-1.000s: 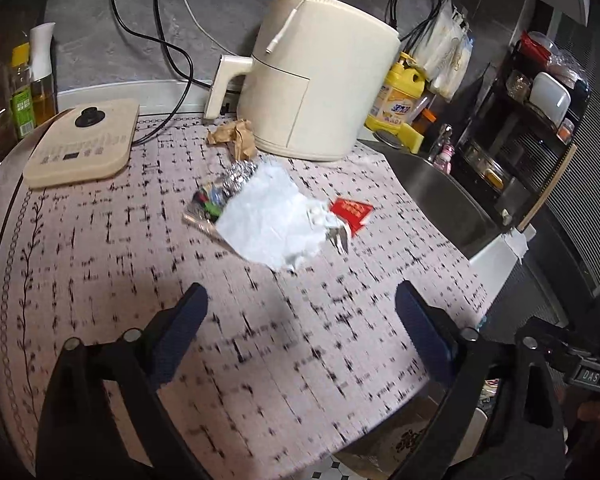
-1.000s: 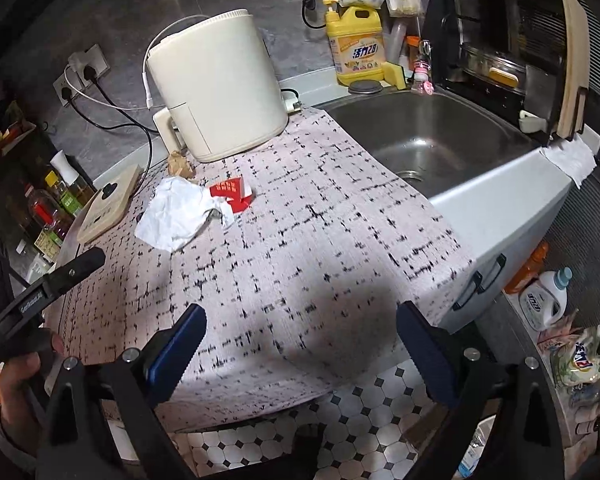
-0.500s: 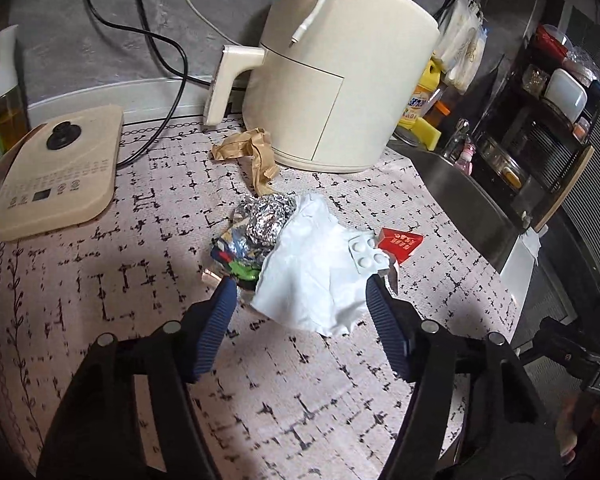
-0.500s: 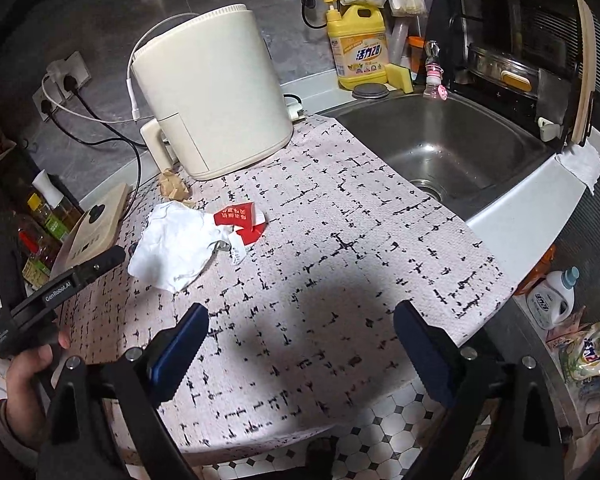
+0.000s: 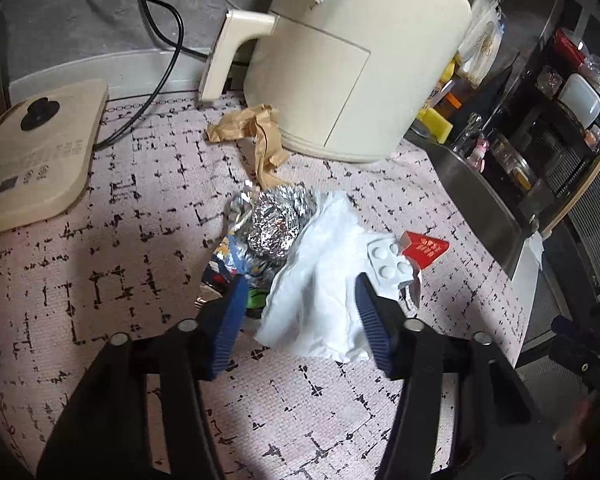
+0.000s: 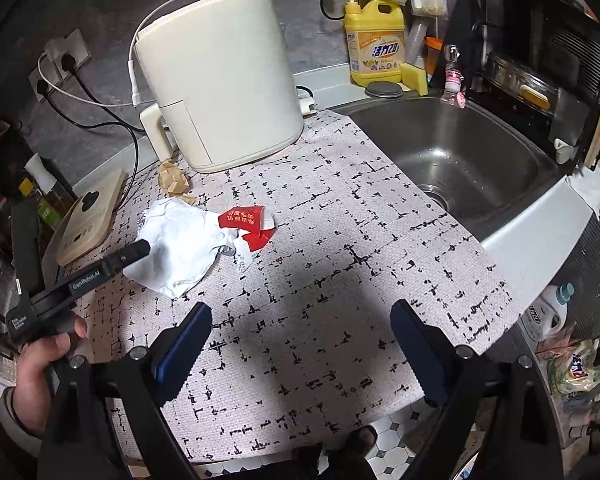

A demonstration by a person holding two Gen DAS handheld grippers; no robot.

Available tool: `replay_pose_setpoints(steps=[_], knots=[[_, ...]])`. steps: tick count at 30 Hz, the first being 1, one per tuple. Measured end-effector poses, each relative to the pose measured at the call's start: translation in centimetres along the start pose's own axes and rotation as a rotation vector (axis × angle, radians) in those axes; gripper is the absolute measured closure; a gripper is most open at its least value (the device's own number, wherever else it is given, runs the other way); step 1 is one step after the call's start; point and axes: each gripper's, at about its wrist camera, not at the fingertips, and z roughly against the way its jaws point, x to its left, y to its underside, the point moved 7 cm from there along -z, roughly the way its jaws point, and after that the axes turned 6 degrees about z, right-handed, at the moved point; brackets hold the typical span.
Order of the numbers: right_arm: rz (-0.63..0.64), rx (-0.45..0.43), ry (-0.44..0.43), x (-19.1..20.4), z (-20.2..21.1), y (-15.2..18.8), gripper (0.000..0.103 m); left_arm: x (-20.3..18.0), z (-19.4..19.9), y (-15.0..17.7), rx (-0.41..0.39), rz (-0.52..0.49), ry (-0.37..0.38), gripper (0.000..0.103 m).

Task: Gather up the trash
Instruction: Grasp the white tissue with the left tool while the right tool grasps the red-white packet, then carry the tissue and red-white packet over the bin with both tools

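Left gripper (image 5: 302, 294): jaws parted, straddling crumpled white paper (image 5: 320, 280) on patterned counter mat (image 5: 132, 240); contact with the paper unclear.
Ahead of left fingers: foil ball (image 5: 274, 220) on a colourful wrapper, possibly snack packaging (image 5: 226, 260).
Ahead-right: pill blister (image 5: 388, 262), red packet (image 5: 424, 249).
Further ahead: crumpled brown paper (image 5: 256, 128) against cream air fryer (image 5: 356, 60).
Right gripper (image 6: 300, 344): spread wide, nothing between jaws, above the mat's near edge, well clear of the trash; sink (image 6: 460, 152) ahead-right.
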Motion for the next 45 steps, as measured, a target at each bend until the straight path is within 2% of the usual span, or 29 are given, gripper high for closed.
replay_pose_setpoints(steps=[1,2,3,4,9,16,25,31,34,36,41,45], knots=[[0.008,0.004,-0.008,0.0,-0.4,-0.2,0.014,0.0,-0.1,0.2,0.002,-0.004,-0.018,0.069],[0.015,0.007,-0.016,0.0,-0.8,-0.4,0.014,-0.1,-0.3,0.4,0.015,-0.008,-0.028,0.09],[0.023,0.011,-0.024,0.1,-1.2,-0.6,0.014,-0.2,-0.4,0.6,0.03,-0.012,-0.038,0.098],[0.035,0.016,-0.037,0.2,-1.8,-1.0,0.015,-0.2,-0.2,0.7,0.03,-0.011,-0.045,0.1],[0.09,0.042,-0.116,1.3,-4.1,-3.0,0.029,-1.1,2.8,0.4,-0.034,0.016,-0.025,0.1],[0.174,0.068,-0.212,3.3,-7.2,-5.4,0.035,-0.7,6.7,-1.1,-0.128,0.086,-0.071,0.1],[0.214,0.106,-0.265,4.6,-11.4,-7.3,0.041,0.6,11.8,-2.6,-0.238,0.167,-0.129,0.1],[0.213,0.132,-0.28,4.6,-13.9,-7.7,0.046,3.0,13.1,-2.1,-0.252,0.223,-0.21,0.1],[0.211,0.149,-0.297,4.8,-14.7,-7.6,0.067,4.3,13.9,-1.7,-0.262,0.245,-0.246,0.1],[0.228,0.157,-0.312,5.2,-14.8,-7.5,0.092,5.1,14.5,-1.4,-0.272,0.262,-0.257,0.1],[0.298,0.084,-0.301,6.7,-12.9,-8.1,0.094,6.5,15.0,-0.5,-0.272,0.293,-0.261,0.1],[0.264,0.061,-0.28,6.9,-11.6,-8.2,0.094,7.0,15.2,-0.4,-0.267,0.279,-0.246,0.1]])
